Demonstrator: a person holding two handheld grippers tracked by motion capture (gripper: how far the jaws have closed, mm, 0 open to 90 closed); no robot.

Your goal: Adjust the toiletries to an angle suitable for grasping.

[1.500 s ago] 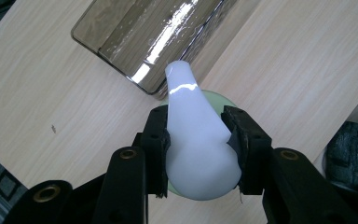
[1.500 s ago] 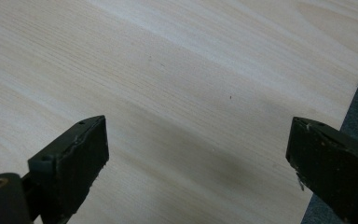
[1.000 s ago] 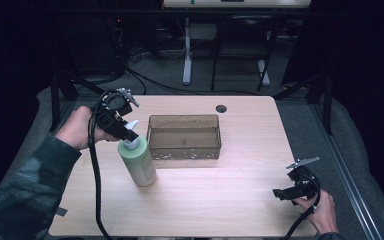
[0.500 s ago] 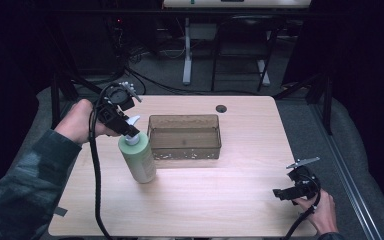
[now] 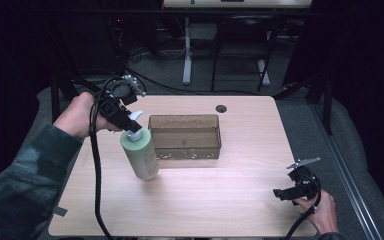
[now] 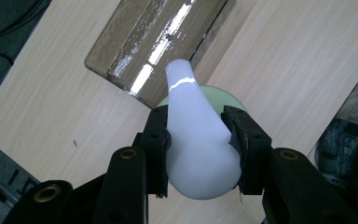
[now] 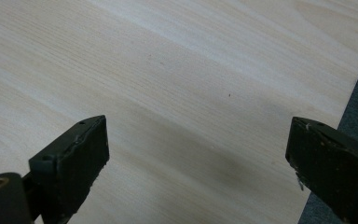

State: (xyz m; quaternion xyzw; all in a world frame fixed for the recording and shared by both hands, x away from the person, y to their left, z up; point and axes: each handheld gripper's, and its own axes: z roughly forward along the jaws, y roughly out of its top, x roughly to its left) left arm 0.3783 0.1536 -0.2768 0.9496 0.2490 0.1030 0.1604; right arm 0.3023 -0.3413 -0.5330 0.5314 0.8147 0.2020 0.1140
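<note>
L gripper (image 6: 198,140) fingers pinch pump head | green bottle (image 5: 140,154) near-upright, pump up, nozzle toward bin (image 5: 185,136) | R gripper (image 7: 196,154) fingers spread

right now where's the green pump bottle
In the high view the green pump bottle is at the table's left, just left of the clear bin, tilted, its white pump head gripped by the left gripper.

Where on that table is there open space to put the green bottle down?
The widest bare stretch is the near half of the table, between the green bottle and the right hand-held gripper. Another runs right of the clear bin to the table's edge. It is crowded at the left, where the left hand-held gripper grips the bottle's pump beside the bin.
</note>
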